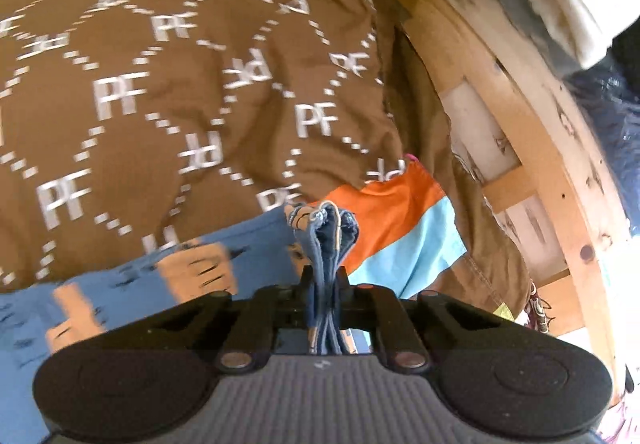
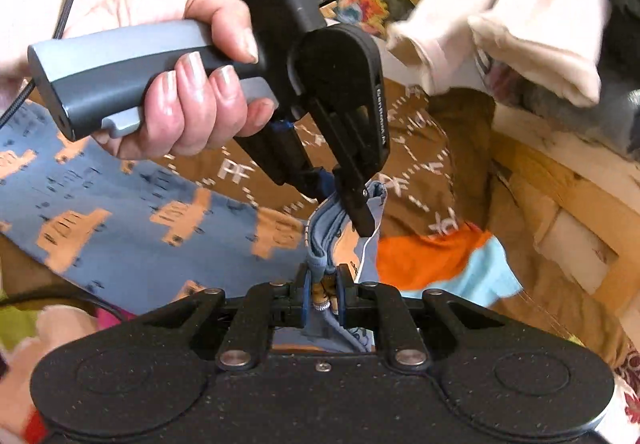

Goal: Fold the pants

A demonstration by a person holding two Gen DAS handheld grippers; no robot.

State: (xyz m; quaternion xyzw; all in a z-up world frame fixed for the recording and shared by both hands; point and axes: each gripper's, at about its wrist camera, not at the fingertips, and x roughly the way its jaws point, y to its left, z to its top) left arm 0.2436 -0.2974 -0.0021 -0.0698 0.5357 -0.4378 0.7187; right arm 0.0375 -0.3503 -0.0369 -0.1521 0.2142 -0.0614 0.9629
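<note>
The pants (image 2: 120,211) are blue with orange shapes and lie stretched to the left over a brown blanket. My left gripper (image 1: 324,276) is shut on a bunched edge of the pants (image 1: 326,232). In the right wrist view the left gripper (image 2: 352,211), held by a hand, pinches the same bunch from above. My right gripper (image 2: 322,280) is shut on the pants edge just below it. The two grippers are very close together.
A brown blanket (image 1: 180,63) with white "PF" print covers the bed. An orange and light blue cloth (image 1: 400,228) lies to the right of the grippers. A wooden frame (image 1: 520,131) curves along the right. A cream cloth (image 2: 520,11) lies at the upper right.
</note>
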